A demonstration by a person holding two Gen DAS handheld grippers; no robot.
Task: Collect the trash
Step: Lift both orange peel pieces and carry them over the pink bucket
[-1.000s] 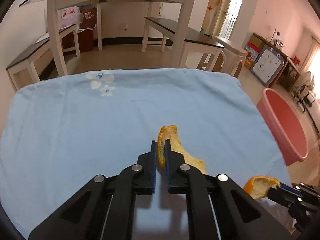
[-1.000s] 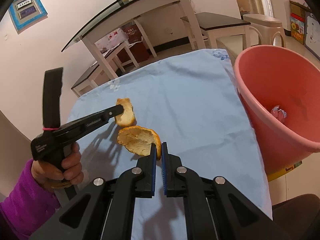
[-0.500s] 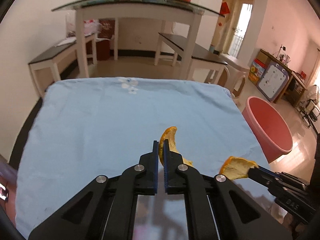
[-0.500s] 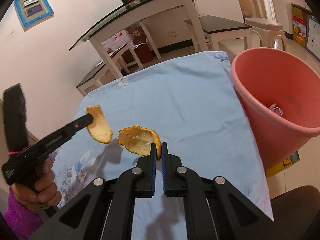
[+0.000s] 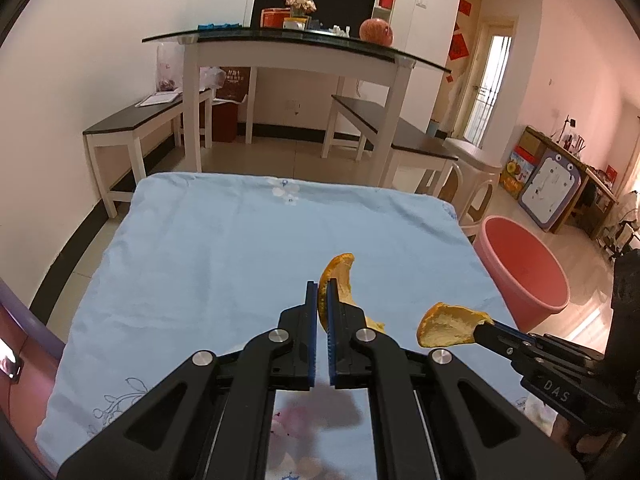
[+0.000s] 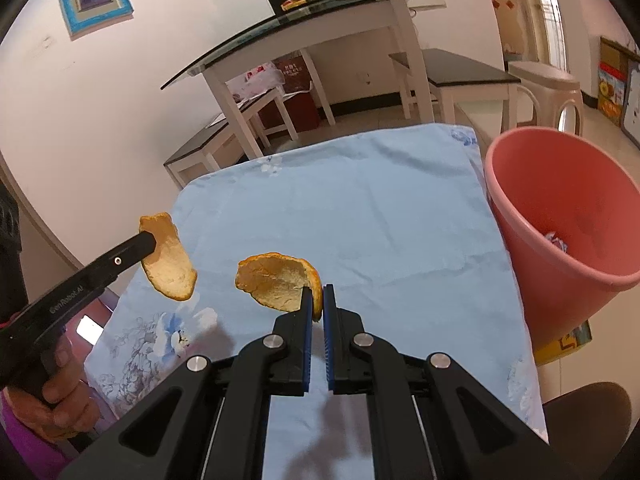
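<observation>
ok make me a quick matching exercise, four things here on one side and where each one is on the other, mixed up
Things:
1. long peel
2. cupped peel
3. pink basin
4. blue cloth

Places:
A. spread over the table
B. in the left gripper, off the cloth
C. on the floor beside the table
D. in the right gripper, off the cloth

Pairs: 1-B, 2-D, 3-C, 4-A
</observation>
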